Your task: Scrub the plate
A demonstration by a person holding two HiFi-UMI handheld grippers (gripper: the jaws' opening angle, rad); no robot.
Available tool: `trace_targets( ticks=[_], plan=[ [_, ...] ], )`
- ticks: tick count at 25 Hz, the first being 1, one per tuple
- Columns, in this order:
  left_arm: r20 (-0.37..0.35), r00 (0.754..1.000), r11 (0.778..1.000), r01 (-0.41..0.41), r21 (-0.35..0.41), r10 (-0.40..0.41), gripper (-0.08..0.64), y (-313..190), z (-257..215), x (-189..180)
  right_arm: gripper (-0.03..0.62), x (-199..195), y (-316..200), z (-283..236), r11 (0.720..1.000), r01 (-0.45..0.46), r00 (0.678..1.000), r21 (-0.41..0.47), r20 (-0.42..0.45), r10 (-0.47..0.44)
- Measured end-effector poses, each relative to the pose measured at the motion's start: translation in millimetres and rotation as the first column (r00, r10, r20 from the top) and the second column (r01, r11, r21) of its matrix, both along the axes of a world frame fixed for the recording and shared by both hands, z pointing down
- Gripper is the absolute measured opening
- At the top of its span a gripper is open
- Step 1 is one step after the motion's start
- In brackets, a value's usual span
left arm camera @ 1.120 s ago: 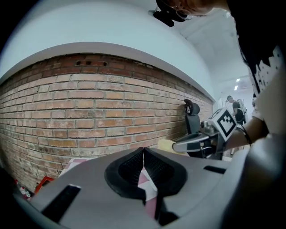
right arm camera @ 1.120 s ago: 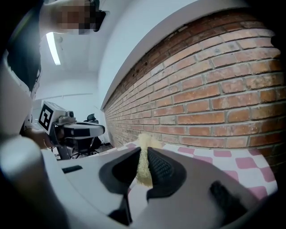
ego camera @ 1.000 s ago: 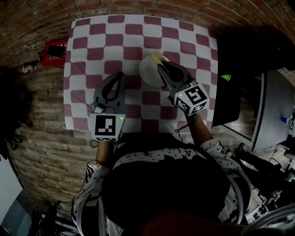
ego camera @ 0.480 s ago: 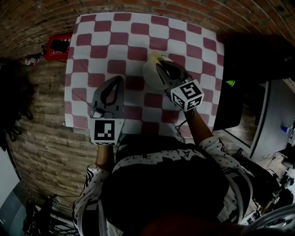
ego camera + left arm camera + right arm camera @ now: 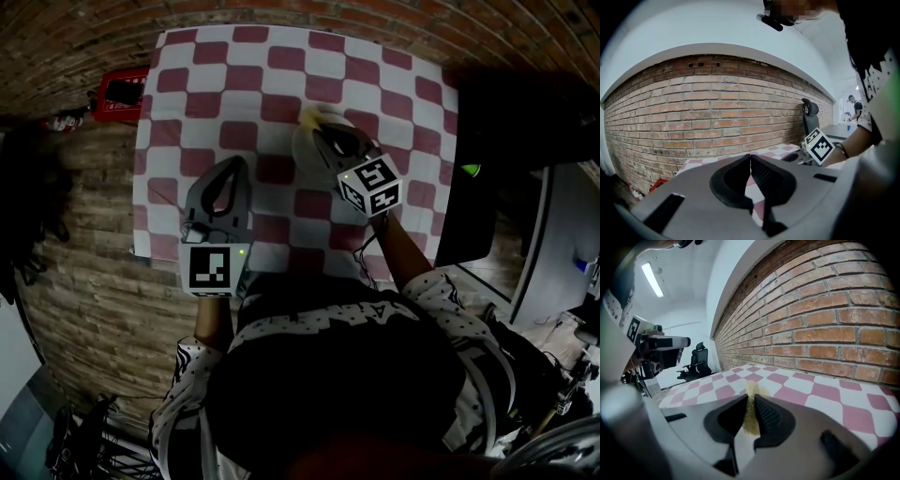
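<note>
Red-and-white checked cloth (image 5: 281,66) covers the whole worktop (image 5: 150,246), which stands against a brick wall (image 5: 717,103). Off the worktop's 10 o'clock corner sits a red crate (image 5: 117,91) with something dark in it that is too small to make out.

A white plate (image 5: 307,155) lies on the cloth just to the 3 o'clock side of the worktop's middle. Its bare part shows nothing on it.

The right hand-held gripper (image 5: 323,131) reaches over the plate from 5 o'clock. Its marker cube hangs past the plate's near rim. Its jaws stand narrow, clamped on a yellow sponge (image 5: 750,420) that fills the gap between them and sticks out beyond the tips. In the head view the sponge (image 5: 314,116) sits at the plate's 12 o'clock rim. Whether it presses on the plate cannot be told.

The left hand-held gripper (image 5: 242,161) is at 8 o'clock from the plate, apart from it, pointing toward the wall. Its jaws (image 5: 750,157) are drawn together with nothing between them.
</note>
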State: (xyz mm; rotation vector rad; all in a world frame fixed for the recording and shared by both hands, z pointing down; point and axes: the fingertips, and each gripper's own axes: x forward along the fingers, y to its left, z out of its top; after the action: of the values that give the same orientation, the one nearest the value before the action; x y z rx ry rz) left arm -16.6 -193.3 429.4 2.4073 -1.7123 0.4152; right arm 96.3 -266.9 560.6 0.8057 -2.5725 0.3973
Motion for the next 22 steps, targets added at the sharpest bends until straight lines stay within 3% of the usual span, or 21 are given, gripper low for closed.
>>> trace_targets(
  ticks=[10, 22],
  plan=[
    [0.011, 1.0, 1.0, 0.01, -0.007, -0.01, 0.012, 4, 0, -3, 0.052, -7, 2, 18, 0.999, 0.025, 0.997, -0.028, -0.068, -0.027],
    [0.012, 1.0, 1.0, 0.004, -0.005, -0.004, 0.012, 5, 0, -3, 0.052, -12, 11, 25, 0.997, 0.039, 0.996, -0.065, -0.077, -0.044]
  ],
)
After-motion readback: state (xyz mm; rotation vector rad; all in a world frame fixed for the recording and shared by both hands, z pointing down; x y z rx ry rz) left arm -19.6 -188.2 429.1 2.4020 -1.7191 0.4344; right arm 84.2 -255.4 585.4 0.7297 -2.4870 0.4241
